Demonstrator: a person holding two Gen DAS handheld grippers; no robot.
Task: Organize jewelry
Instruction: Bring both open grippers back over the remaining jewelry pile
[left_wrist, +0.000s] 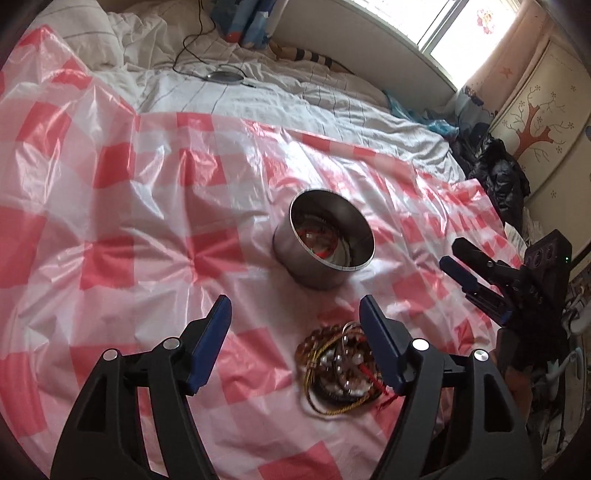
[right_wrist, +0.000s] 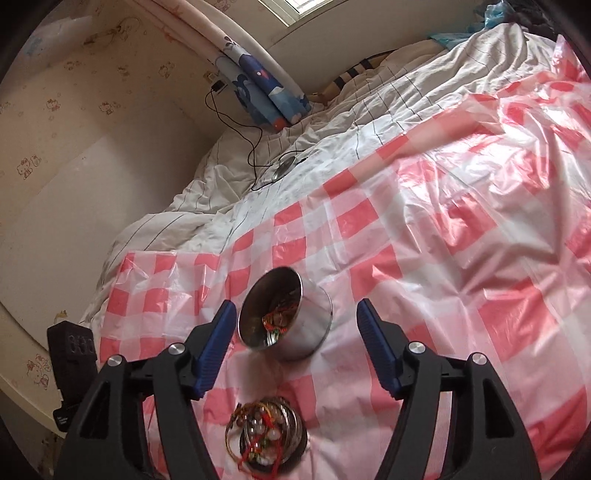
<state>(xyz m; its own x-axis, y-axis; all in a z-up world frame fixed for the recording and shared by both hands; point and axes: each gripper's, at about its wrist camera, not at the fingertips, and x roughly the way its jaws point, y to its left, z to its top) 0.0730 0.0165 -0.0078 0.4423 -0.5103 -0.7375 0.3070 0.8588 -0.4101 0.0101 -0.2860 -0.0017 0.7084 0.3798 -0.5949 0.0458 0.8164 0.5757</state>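
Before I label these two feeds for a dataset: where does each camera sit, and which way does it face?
Left wrist: rides the left gripper, looking forward and down across the checkered sheet at the steel tin and jewelry pile; own open fingers and the right gripper show.
Right wrist: rides the right gripper, looking down at the tin and pile; own open fingers show.
Shared: tin, pile, sheet, bed.

Black plastic arms with triangular cut-outs are seen on the left gripper (left_wrist: 295, 308) and right gripper (right_wrist: 296, 312); blue ribbed pads (right_wrist: 216, 347) are fitted inside, silver round screws (left_wrist: 420, 345) behind them.
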